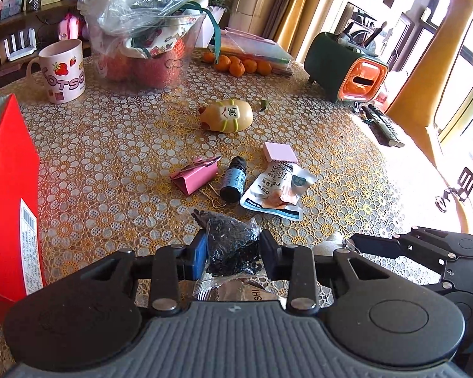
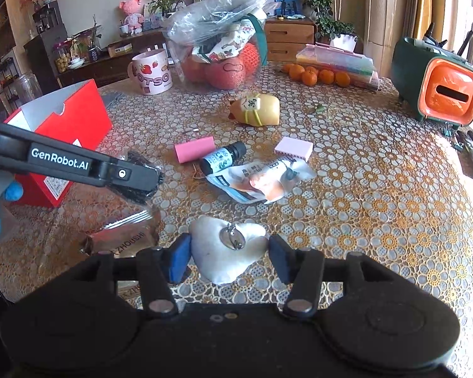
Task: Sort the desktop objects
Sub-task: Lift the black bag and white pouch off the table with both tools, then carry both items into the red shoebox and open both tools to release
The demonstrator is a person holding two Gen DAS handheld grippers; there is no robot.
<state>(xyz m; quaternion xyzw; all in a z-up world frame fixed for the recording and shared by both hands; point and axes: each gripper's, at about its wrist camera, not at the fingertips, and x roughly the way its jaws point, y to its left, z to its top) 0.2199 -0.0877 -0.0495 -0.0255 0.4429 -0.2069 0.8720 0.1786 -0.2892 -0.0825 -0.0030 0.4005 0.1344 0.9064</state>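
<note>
- Strong daylight from windows (image 1: 457, 72) at right; desk (image 1: 403, 170) edge there blown out by glare.
- Fisheye bending at borders; centre sharp, colours warm.

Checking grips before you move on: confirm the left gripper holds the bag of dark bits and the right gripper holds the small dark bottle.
Only the second half is wrong. The right gripper holds the white heart-shaped pouch, as the right wrist view shows; the small dark bottle lies on the table. The left gripper does hold the bag of dark bits.

We saw a table (image 1: 116, 157) under a flowered lace cloth. On it lay a mug (image 1: 63, 71), oranges (image 1: 236, 64), a small bottle (image 1: 233, 179) and a snack packet (image 1: 277, 189).
</note>
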